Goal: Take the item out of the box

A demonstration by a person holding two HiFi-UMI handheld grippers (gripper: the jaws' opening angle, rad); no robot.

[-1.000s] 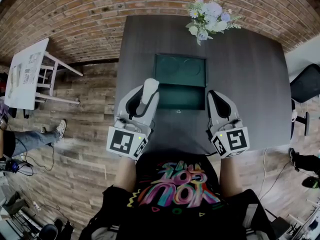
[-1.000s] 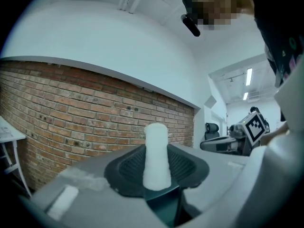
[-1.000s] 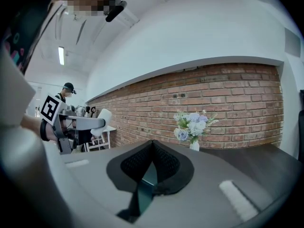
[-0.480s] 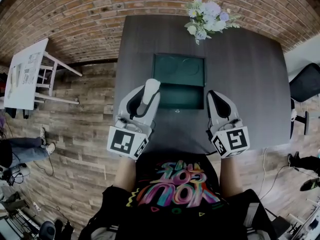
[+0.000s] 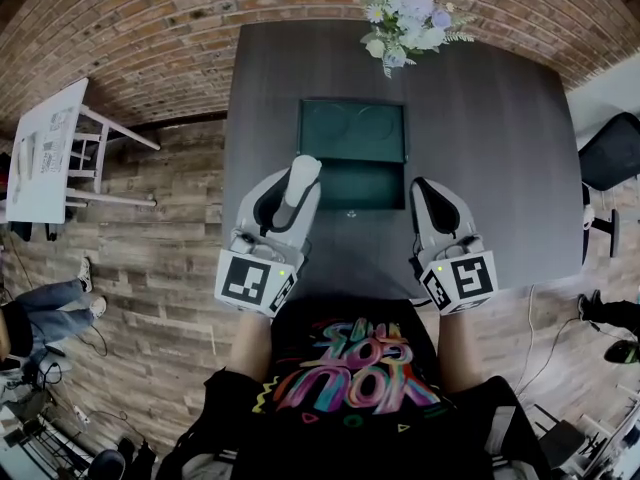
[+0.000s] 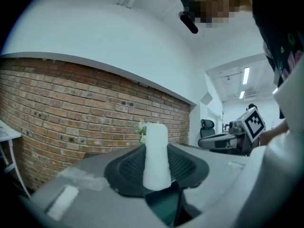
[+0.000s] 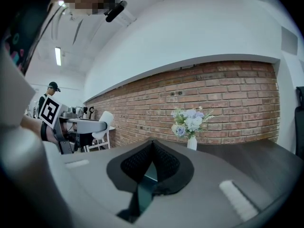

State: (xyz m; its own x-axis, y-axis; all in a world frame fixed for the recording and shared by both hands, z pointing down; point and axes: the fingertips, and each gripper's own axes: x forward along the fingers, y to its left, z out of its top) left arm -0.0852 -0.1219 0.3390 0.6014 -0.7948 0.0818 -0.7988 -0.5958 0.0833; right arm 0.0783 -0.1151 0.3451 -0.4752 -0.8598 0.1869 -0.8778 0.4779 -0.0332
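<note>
A dark green box (image 5: 352, 106) lies open in the middle of the dark table (image 5: 480, 118), lid part beyond the tray part. My left gripper (image 5: 293, 190) hovers at the box's near left corner, shut on a white cylindrical item (image 5: 300, 176). In the left gripper view the item (image 6: 156, 153) stands upright between the black pads. My right gripper (image 5: 428, 194) sits at the box's near right corner. Its jaws meet at the tip with nothing between them (image 7: 152, 144).
A vase of pale flowers (image 5: 405, 23) stands at the table's far edge, also seen in the right gripper view (image 7: 191, 122). A white side table (image 5: 45, 153) is on the wood floor at left, a dark chair (image 5: 612, 163) at right. A bystander's legs (image 5: 55, 303) show at far left.
Both grippers keep their places, the left one still holding the white item. The head view has shifted slightly, and the bystander's legs at the left edge have moved.
</note>
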